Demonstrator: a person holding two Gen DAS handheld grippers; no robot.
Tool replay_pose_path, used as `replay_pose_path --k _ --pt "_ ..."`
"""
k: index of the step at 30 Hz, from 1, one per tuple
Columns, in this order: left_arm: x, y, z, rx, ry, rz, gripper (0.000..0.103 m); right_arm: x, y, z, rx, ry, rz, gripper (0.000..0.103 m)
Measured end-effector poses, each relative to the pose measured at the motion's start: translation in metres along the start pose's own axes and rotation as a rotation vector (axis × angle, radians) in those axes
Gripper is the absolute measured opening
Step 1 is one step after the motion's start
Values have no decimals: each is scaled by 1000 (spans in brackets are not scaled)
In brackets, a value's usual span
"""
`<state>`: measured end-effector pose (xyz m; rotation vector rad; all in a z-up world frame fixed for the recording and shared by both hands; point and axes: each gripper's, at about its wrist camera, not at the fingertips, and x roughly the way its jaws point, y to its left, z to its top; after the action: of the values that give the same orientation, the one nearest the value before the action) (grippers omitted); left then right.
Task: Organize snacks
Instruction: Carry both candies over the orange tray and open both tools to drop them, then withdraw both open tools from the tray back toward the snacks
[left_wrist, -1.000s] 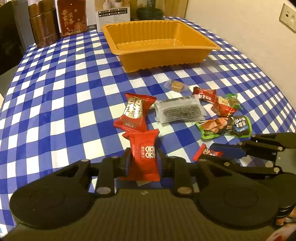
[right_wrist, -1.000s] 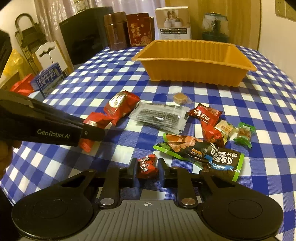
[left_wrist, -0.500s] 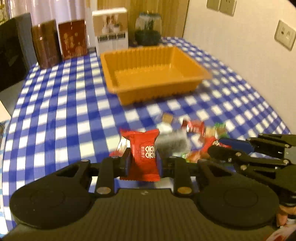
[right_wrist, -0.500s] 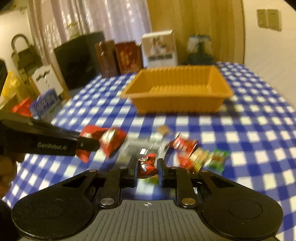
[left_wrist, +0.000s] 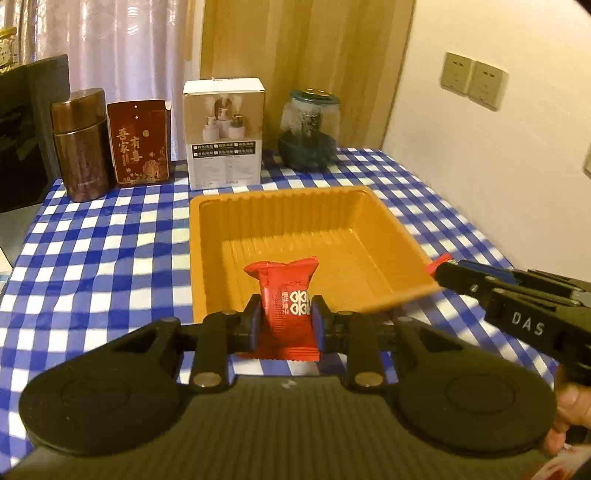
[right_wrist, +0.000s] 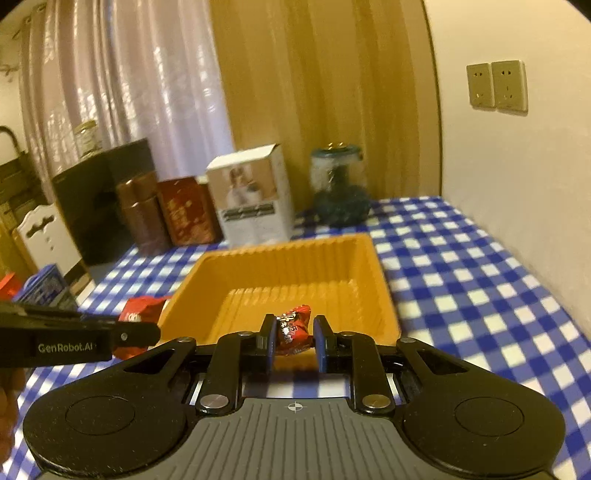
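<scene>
My left gripper (left_wrist: 287, 320) is shut on a red snack packet (left_wrist: 286, 306) and holds it upright above the near rim of the orange tray (left_wrist: 388, 236). My right gripper (right_wrist: 294, 339) is shut on a small red candy (right_wrist: 293, 328) just above the tray's (right_wrist: 365, 273) near edge. The tray looks empty inside. The right gripper shows at the right in the left wrist view (left_wrist: 443, 271), the left gripper with its packet at the left in the right wrist view (right_wrist: 140, 328). The other snacks on the table are out of view.
At the back of the blue checked table (left_wrist: 92, 258) stand a brown tin (left_wrist: 83, 144), a red box (left_wrist: 140, 142), a white box (left_wrist: 223, 133) and a glass jar (left_wrist: 310, 133). A wall (left_wrist: 498, 147) runs along the right side.
Both grippers have lifted their snacks off the table and moved forward to the tray. The loose snacks have dropped out of view below.
</scene>
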<state>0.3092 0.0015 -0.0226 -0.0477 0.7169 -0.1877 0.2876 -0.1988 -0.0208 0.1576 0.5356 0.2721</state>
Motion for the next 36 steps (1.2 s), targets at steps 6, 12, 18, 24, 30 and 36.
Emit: replay_pose_path --k 6,12,18,24,30,36 --pt "37 5 13 -8 1 13 25 46 -13 10 32 12 -17 21" --pt "61 9 16 -3 14 3 25 78 -17 9 59 56 -4 21" --pt "75 12 18 -6 14 -11 25 92 -18 6 67 73 -6 21" --pt "81 12 18 -3 3 -2 44 101 -22 5 97 72 7 22" --pt "80 18 17 -10 1 20 45 102 -33 6 169 67 20 58" --pt "75 22 19 -24 -12 39 46 92 -38 13 178 28 -1 58"
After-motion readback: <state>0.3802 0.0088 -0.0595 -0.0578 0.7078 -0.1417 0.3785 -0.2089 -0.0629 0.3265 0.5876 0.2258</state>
